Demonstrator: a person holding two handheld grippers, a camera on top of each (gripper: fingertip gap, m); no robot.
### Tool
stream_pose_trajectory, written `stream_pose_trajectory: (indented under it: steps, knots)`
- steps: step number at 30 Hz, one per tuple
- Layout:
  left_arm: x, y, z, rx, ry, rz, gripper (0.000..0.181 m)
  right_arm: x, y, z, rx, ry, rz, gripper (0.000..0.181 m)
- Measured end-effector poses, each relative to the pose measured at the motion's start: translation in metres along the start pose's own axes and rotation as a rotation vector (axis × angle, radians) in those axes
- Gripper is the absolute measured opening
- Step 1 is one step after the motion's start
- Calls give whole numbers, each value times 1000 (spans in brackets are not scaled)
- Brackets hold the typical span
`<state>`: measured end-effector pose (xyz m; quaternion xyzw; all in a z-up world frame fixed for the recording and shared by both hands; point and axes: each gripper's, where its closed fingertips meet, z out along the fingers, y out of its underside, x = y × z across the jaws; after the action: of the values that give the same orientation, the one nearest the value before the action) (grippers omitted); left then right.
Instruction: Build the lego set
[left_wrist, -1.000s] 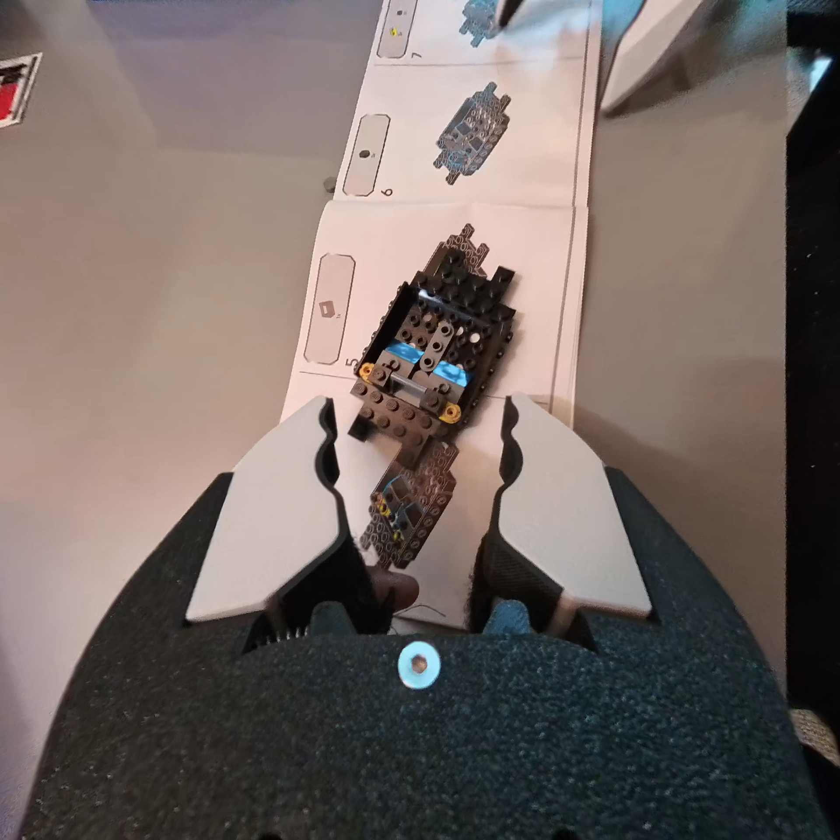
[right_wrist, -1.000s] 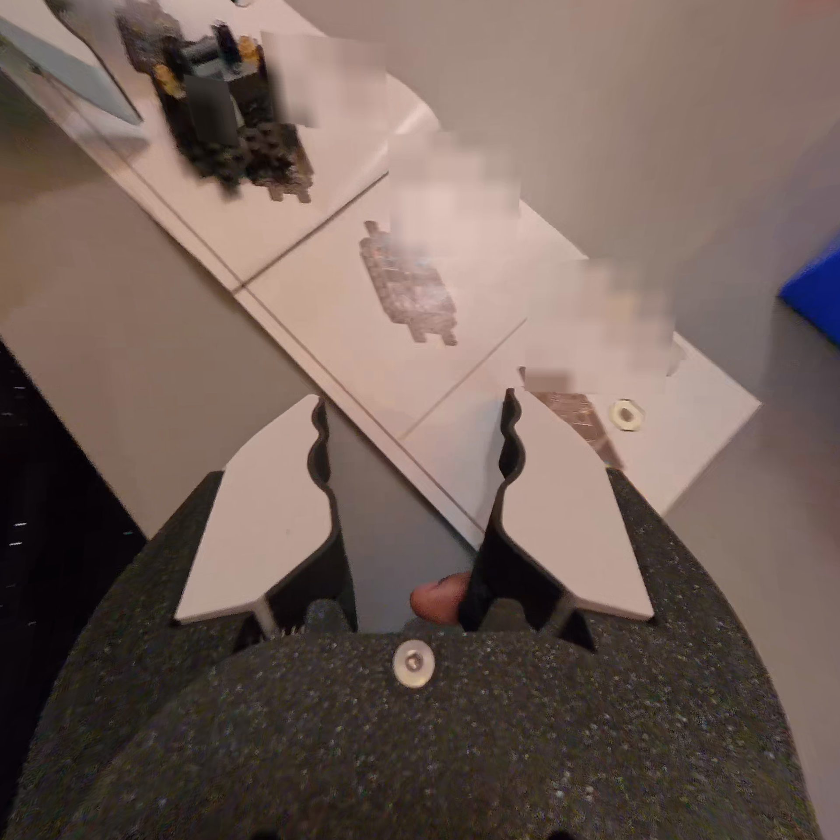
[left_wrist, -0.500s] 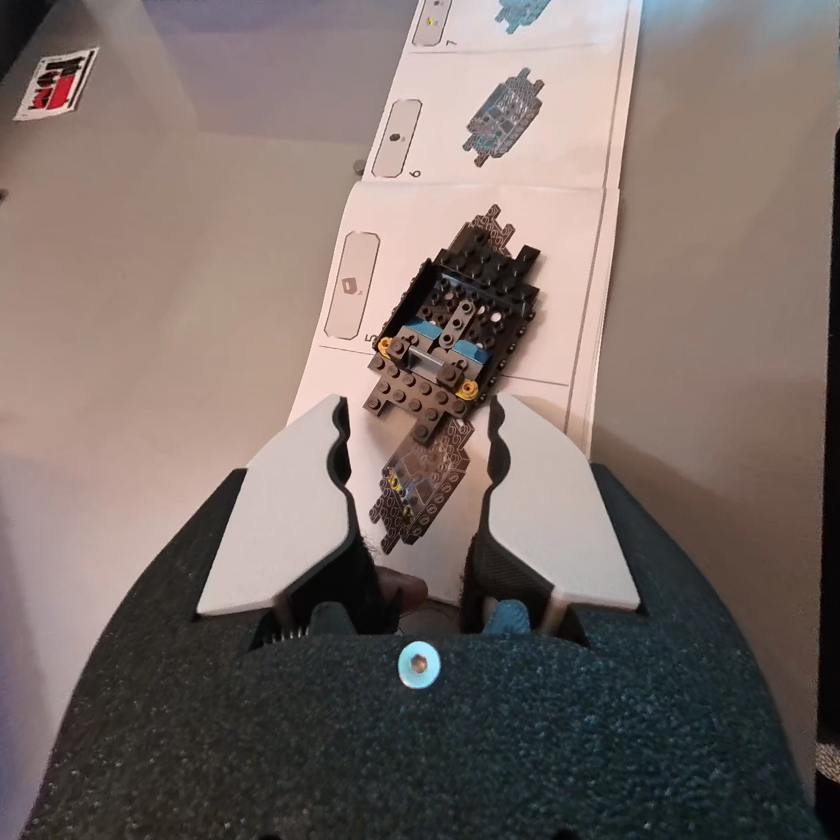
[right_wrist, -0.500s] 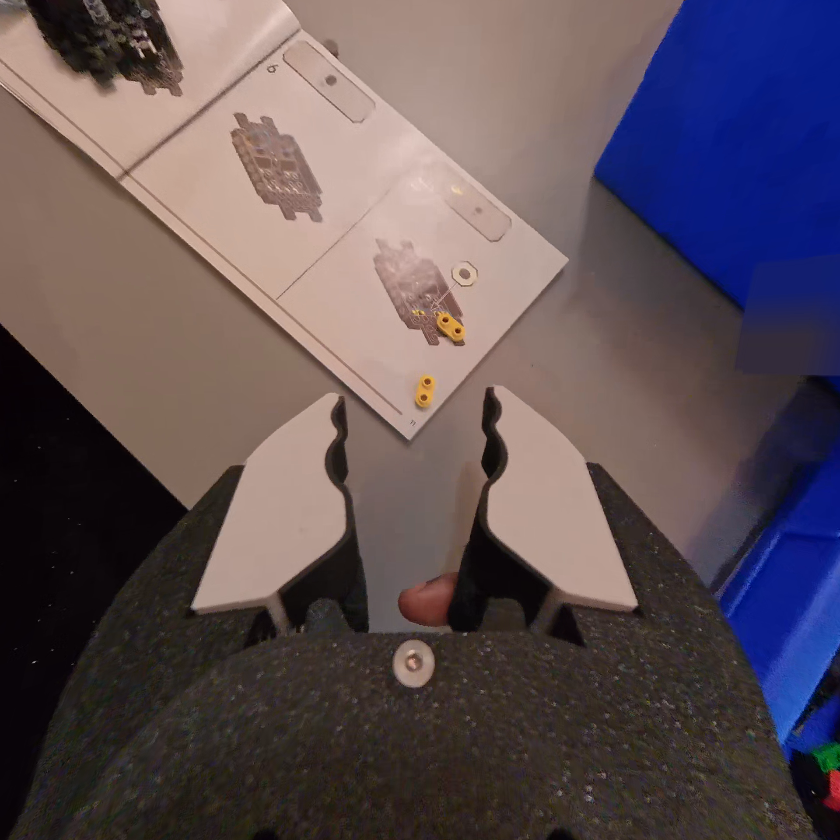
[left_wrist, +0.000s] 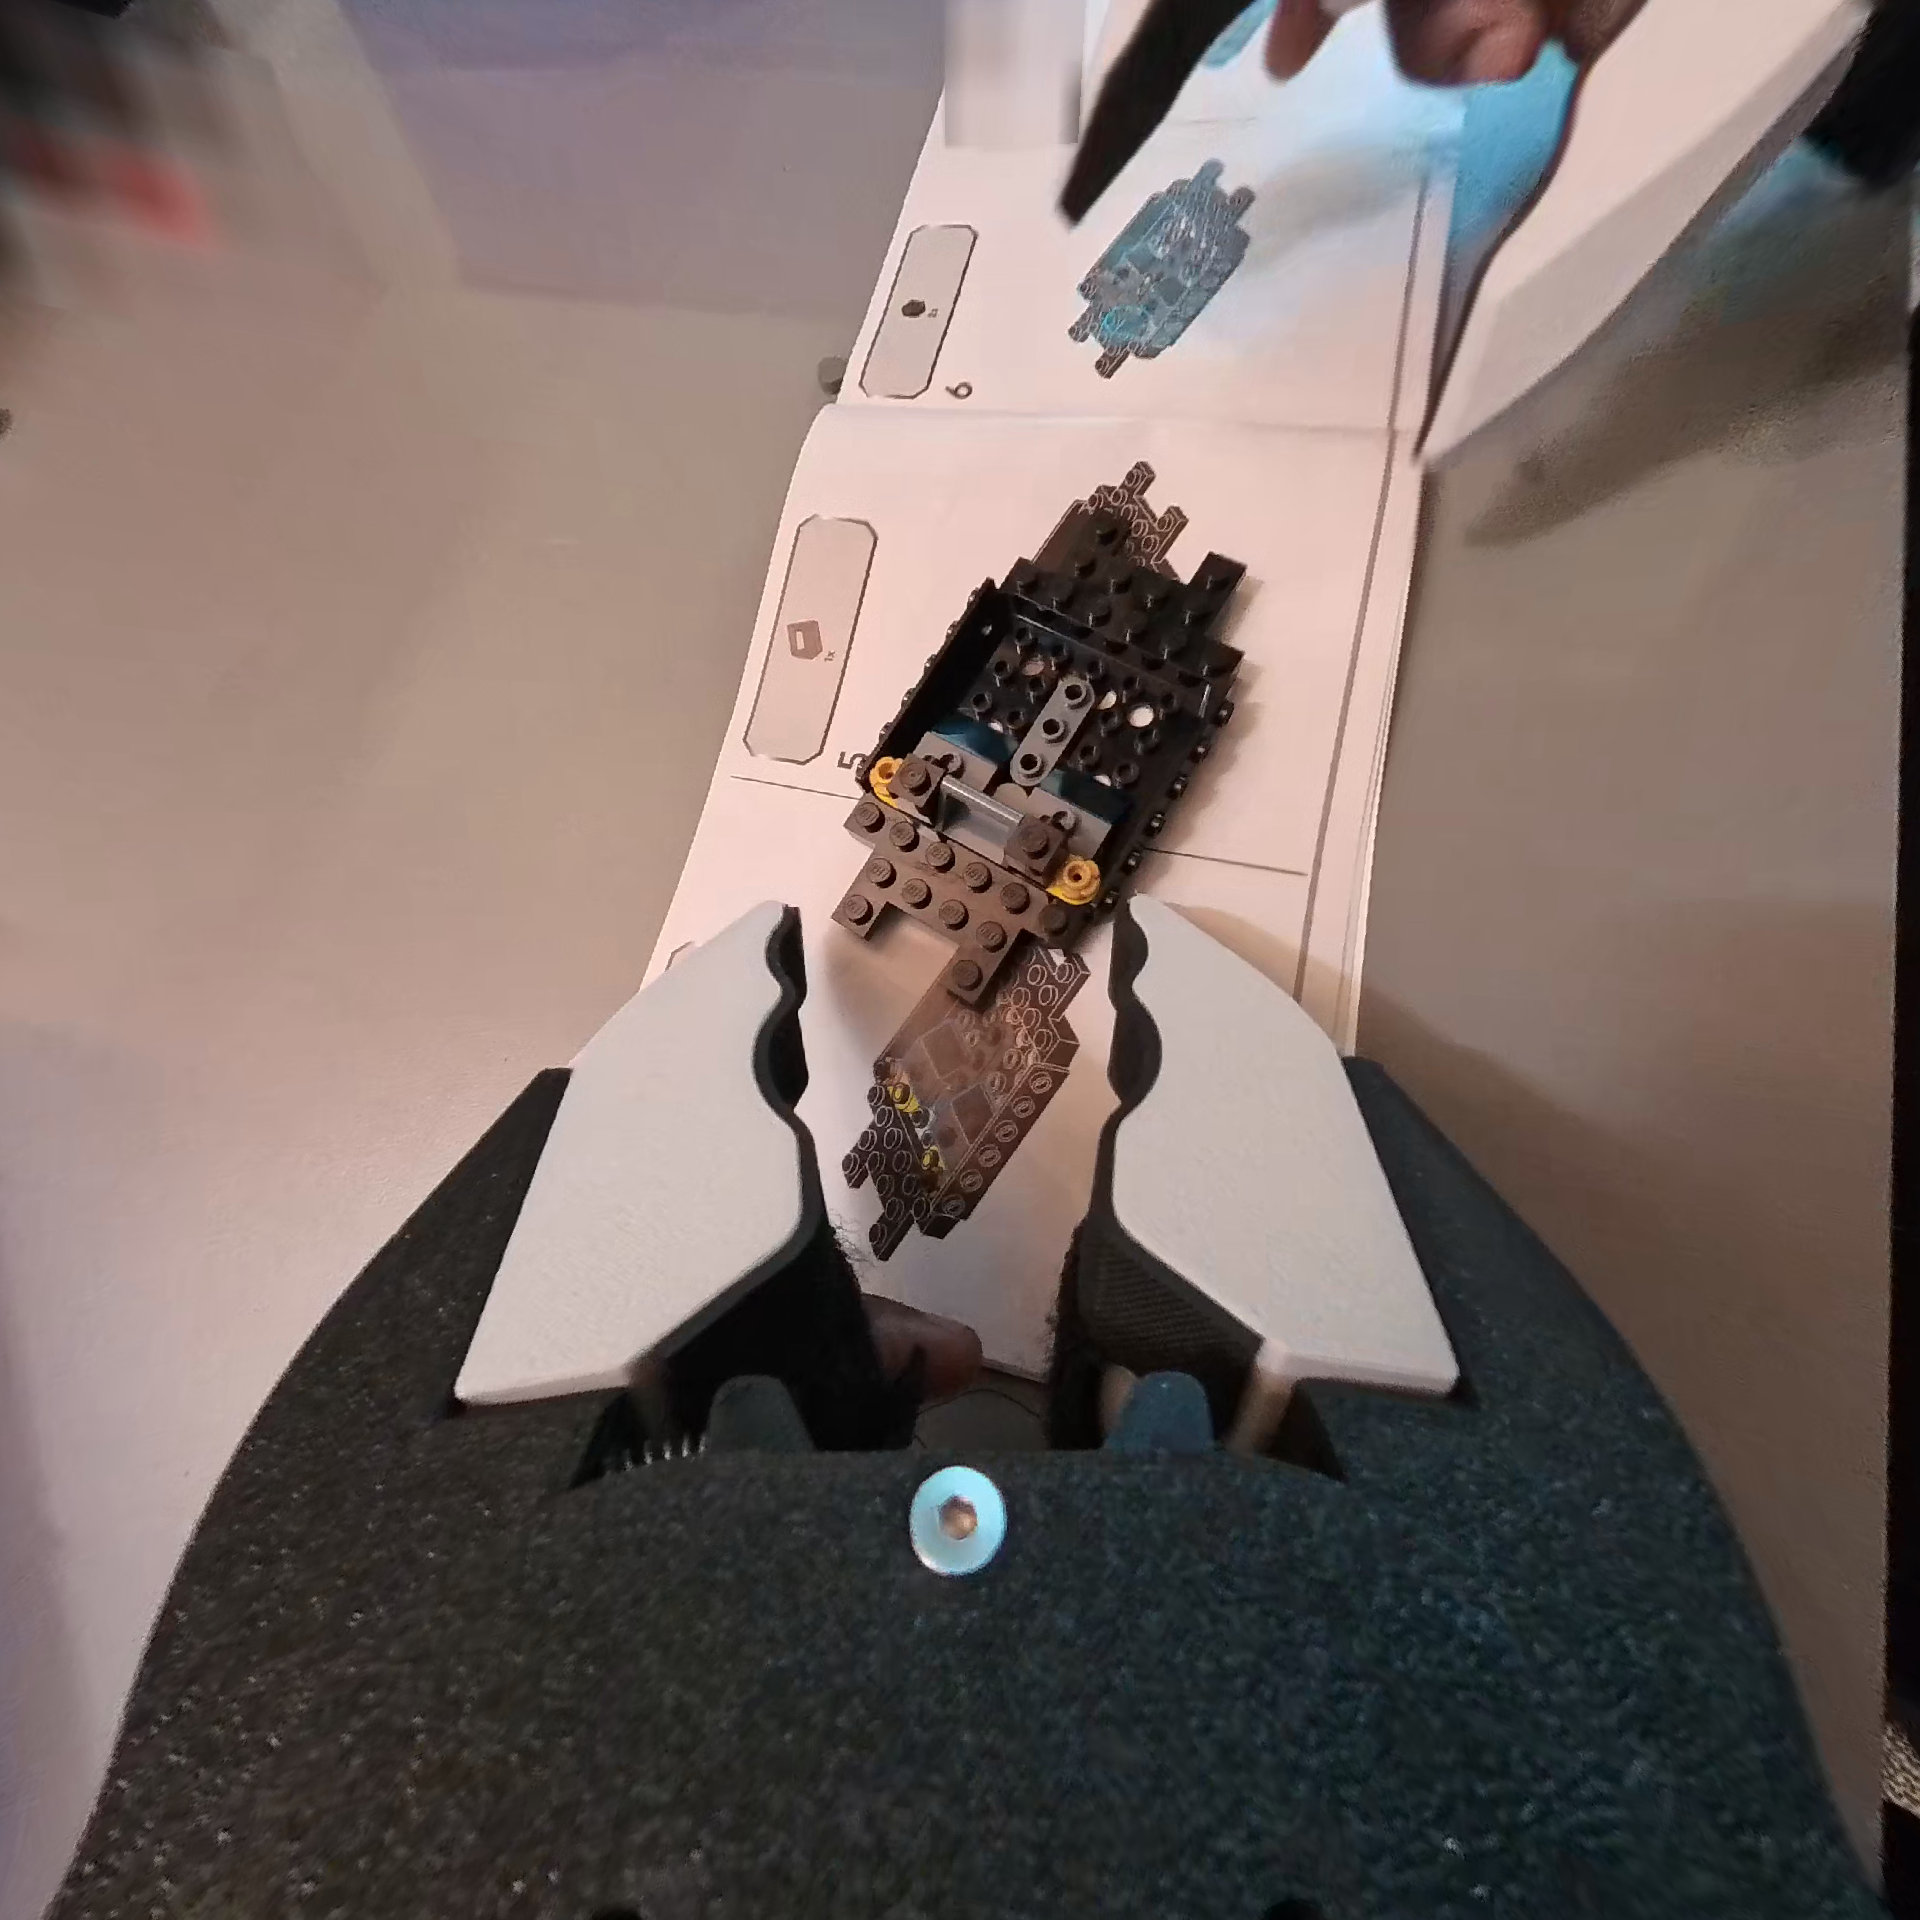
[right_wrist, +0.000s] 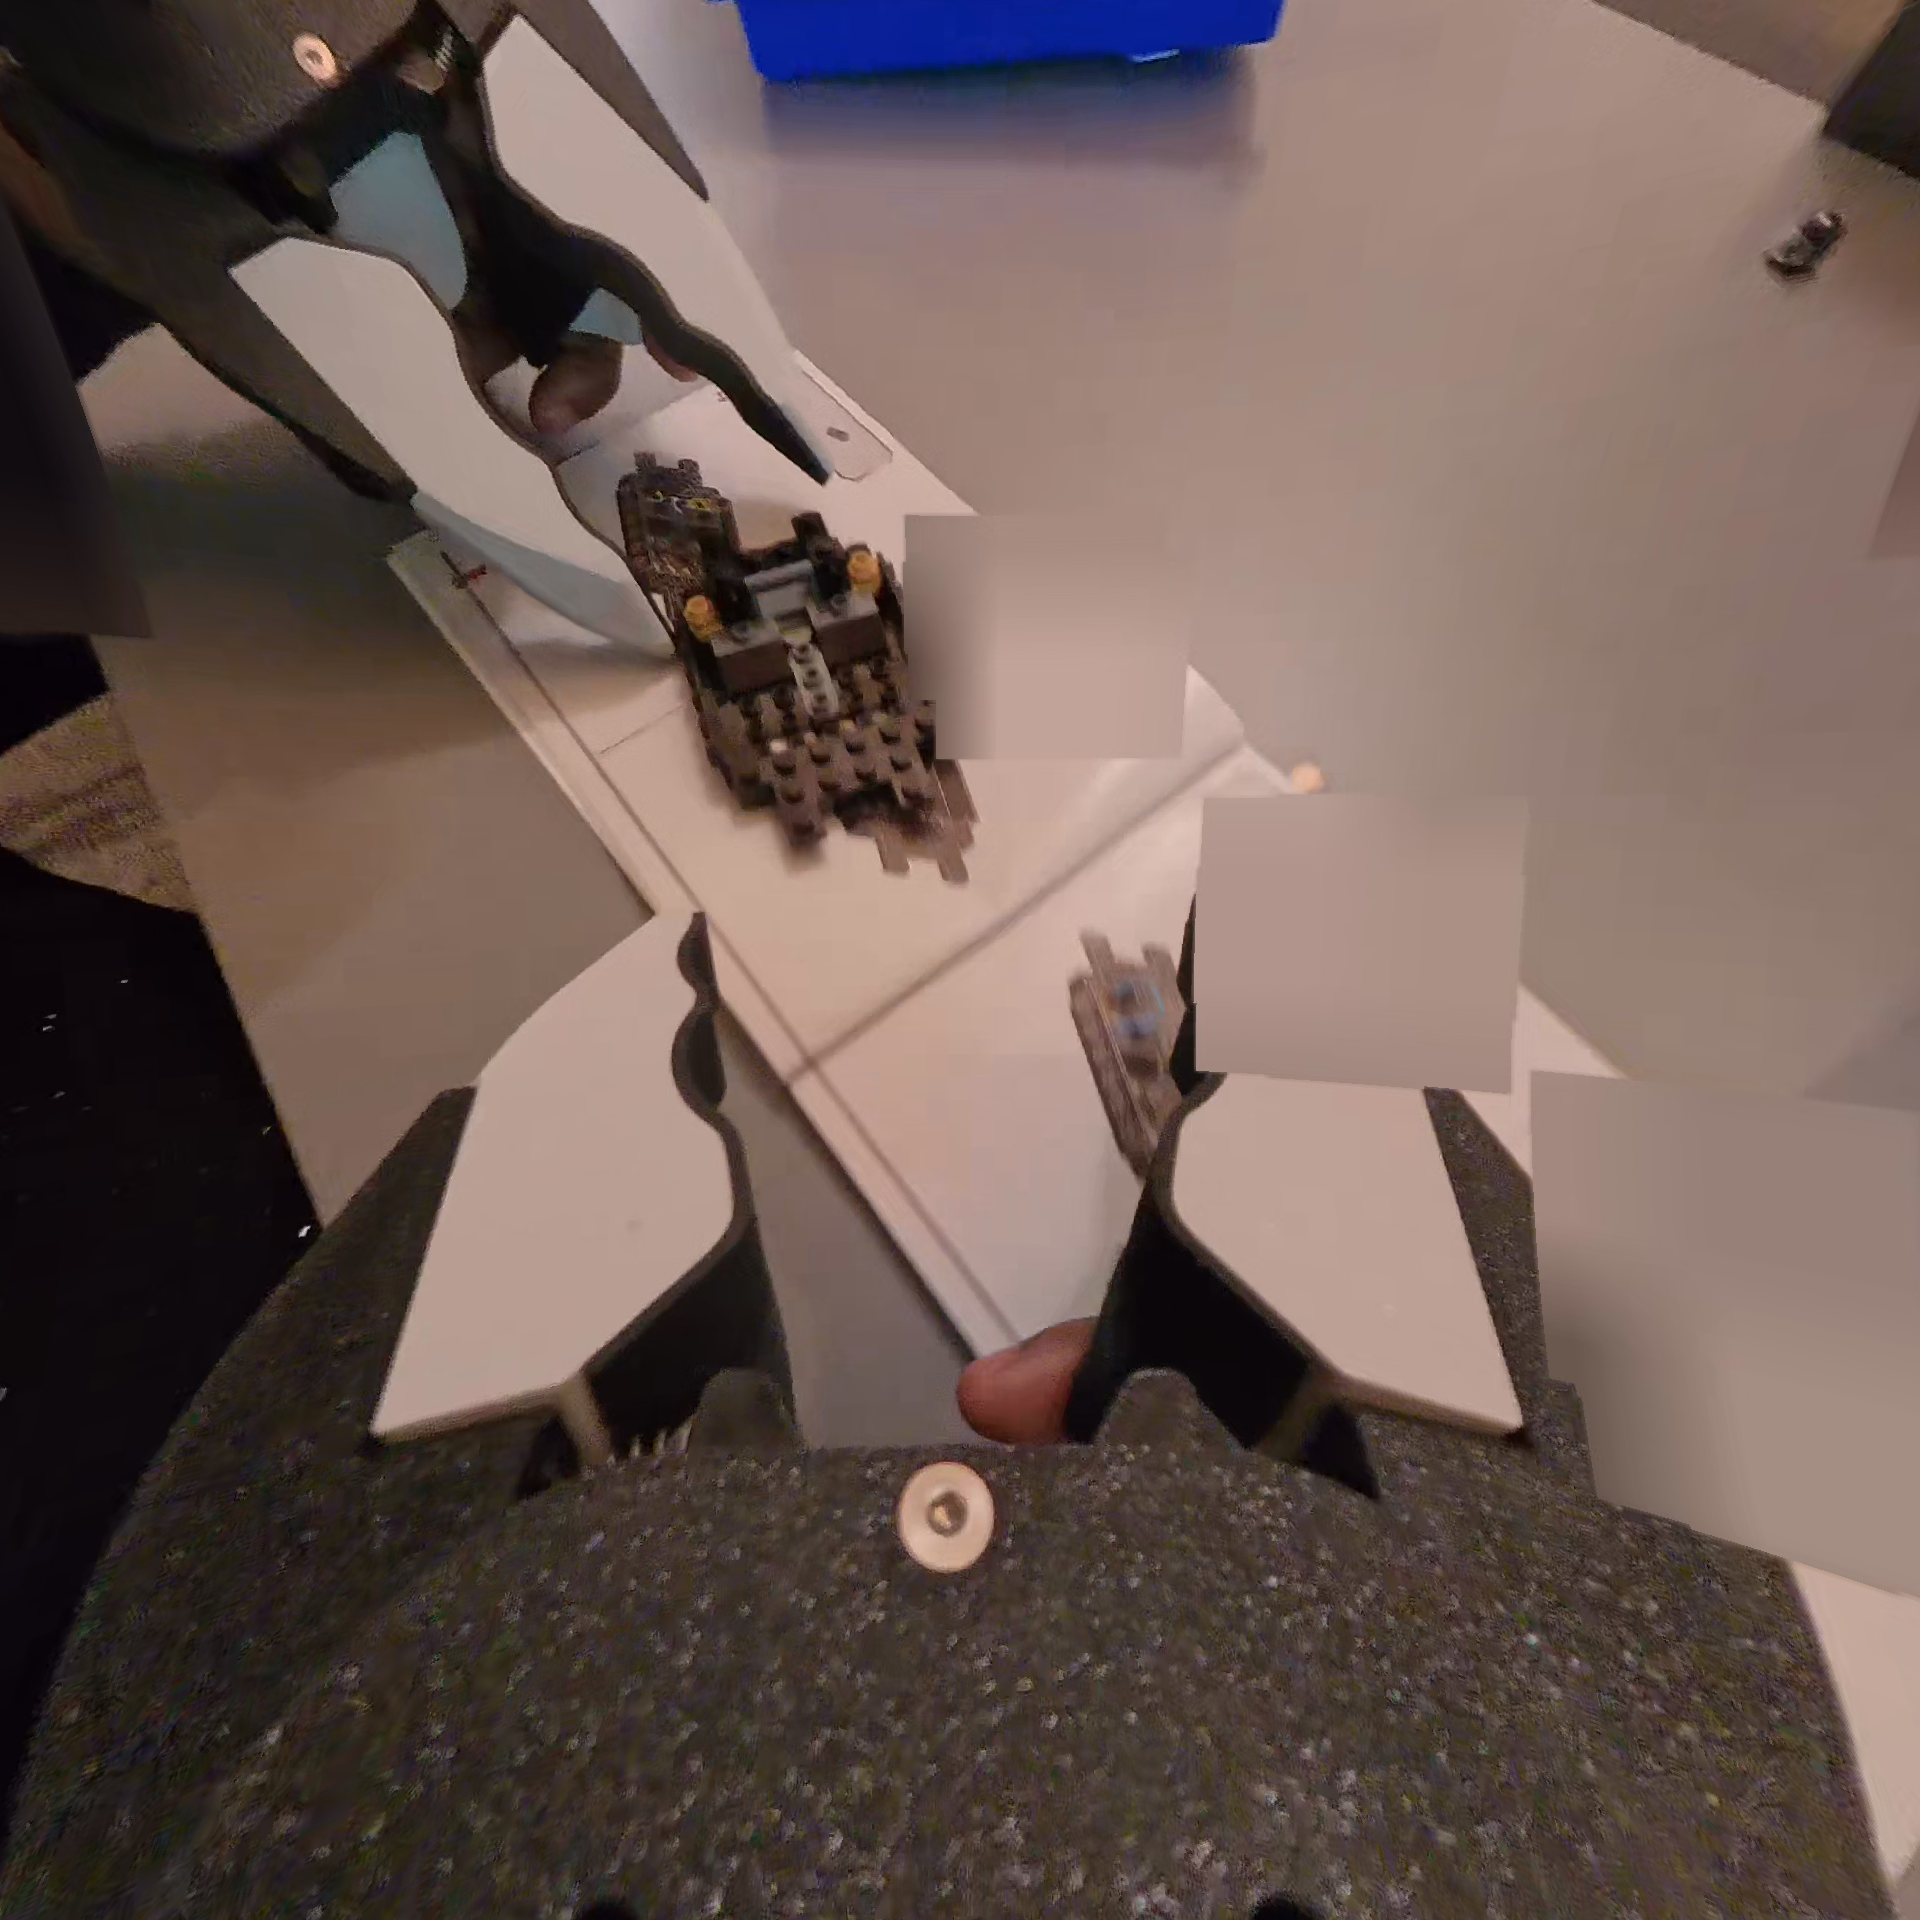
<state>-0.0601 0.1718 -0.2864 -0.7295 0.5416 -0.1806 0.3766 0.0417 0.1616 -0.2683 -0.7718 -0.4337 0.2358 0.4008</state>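
Observation:
A partly built black lego model (left_wrist: 1049, 748) with blue and gold bits lies on the open instruction booklet (left_wrist: 1299, 623), just beyond my left gripper (left_wrist: 956, 925), which is open and empty. In the right wrist view the model (right_wrist: 800, 686) sits on the booklet (right_wrist: 831, 956) ahead of my right gripper (right_wrist: 935, 956), which is open and empty. The left gripper (right_wrist: 717, 509) shows at the upper left there, jaws apart, tips close behind the model. The right gripper (left_wrist: 1558, 156) shows blurred at the top right of the left wrist view.
A blue bin (right_wrist: 1008, 31) stands at the far edge of the grey table (right_wrist: 1455, 312). A small dark piece (right_wrist: 1803, 239) lies far right. A small grey piece (left_wrist: 831, 372) lies beside the booklet's left edge. The table's dark edge runs along the right (left_wrist: 1907, 935). The small grey piece (left_wrist: 831, 372) sits 6 cm or so from the ends of my right fingers.
The right gripper swung away from the booklet's far end with the yellow pieces and now faces the model. It came back into the left wrist view. The left gripper barely moved.

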Motion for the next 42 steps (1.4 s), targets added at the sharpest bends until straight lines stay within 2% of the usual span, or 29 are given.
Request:
stream_pose_trajectory:
  steps: [4,7,8,10,11,13,16,18,20,22,24,26,27,28,30,33,35,37,42]
  knots:
    - [1,0,0,6,-5,11,55,-23,-18,34,-50,-94,-79,84]
    - [1,0,-1,14,-7,16,54,-28,-19,56,-115,-120,-140,85]
    - [1,-1,-1,15,-7,19,54,-29,-17,62,-139,-131,-156,82]
    - [2,0,-2,18,-2,16,55,-30,-19,66,-142,-136,-178,59]
    - [1,0,-2,17,-7,11,55,-26,-18,64,-142,-113,-200,59]
    - [-1,1,-2,15,-17,4,56,-20,-16,48,-121,-83,-219,59]
    - [-5,-1,-3,14,-48,-19,53,4,-5,1,-84,-28,-164,59]
    - [-6,-13,-3,57,-56,-62,50,27,15,-34,-92,35,-114,59]
    - [-2,-33,0,116,-36,-99,50,42,36,-54,-105,83,-43,59]
    - [1,-50,8,145,-35,-112,51,44,46,-55,-96,95,-5,58]
    - [6,-65,22,148,-34,-95,52,46,47,-43,-101,116,-15,59]
    - [10,-73,36,123,-46,-58,53,40,43,-33,-103,75,-3,59]
    - [12,-78,42,115,-45,-42,53,37,40,-35,-99,46,-11,64]
    - [17,-84,47,116,-27,-32,53,40,36,-44,-82,47,-24,76]
    - [26,-94,57,118,6,-22,50,51,36,-73,-61,35,-38,78]
    - [30,-90,73,39,-4,37,53,82,60,-111,-133,32,-54,69]
    - [33,-89,78,26,23,52,51,91,71,-121,-144,-32,-43,64]
    - [38,-86,78,15,78,41,50,87,75,-121,-114,-139,-20,65]
    - [38,-78,77,-11,126,47,51,93,88,-104,-132,-113,-20,75]
